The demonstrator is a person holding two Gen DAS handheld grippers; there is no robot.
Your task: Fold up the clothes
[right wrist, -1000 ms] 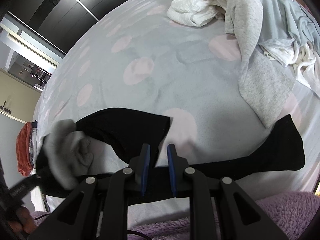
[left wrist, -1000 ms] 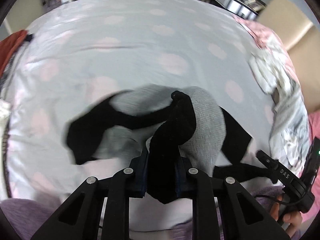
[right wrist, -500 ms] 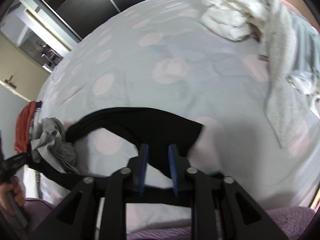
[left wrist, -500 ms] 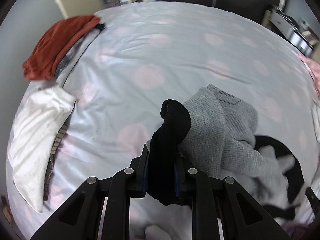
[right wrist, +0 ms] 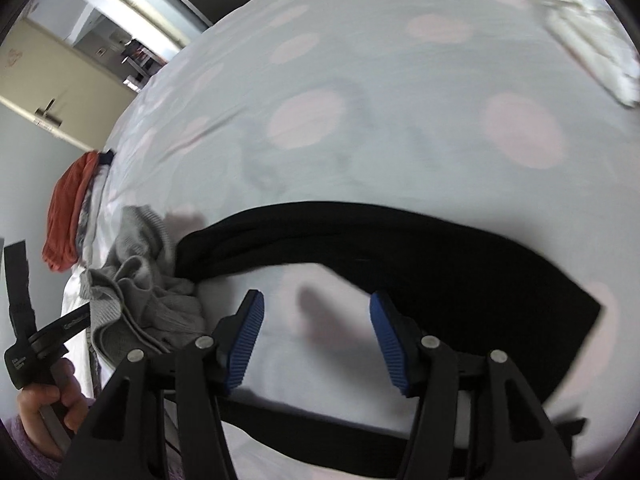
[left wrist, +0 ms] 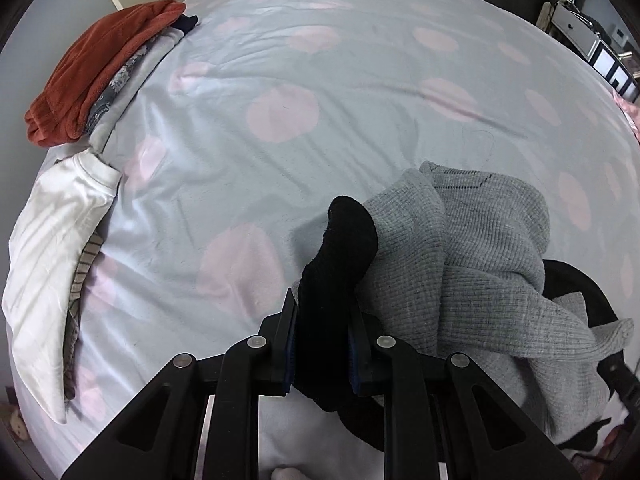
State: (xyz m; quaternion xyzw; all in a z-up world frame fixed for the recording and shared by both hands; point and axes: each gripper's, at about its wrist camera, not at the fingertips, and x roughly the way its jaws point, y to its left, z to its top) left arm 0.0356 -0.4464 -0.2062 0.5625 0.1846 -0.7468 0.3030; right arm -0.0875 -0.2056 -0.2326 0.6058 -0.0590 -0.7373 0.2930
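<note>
While left gripper jaws clamp black cuff | right gripper jaws opening, empty

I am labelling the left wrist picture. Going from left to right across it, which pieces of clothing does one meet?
White folded garment → rust-red garment, lying farther back → black cuff clamped in the left gripper → grey knit sweater, bunched on the spotted bedsheet.
</note>
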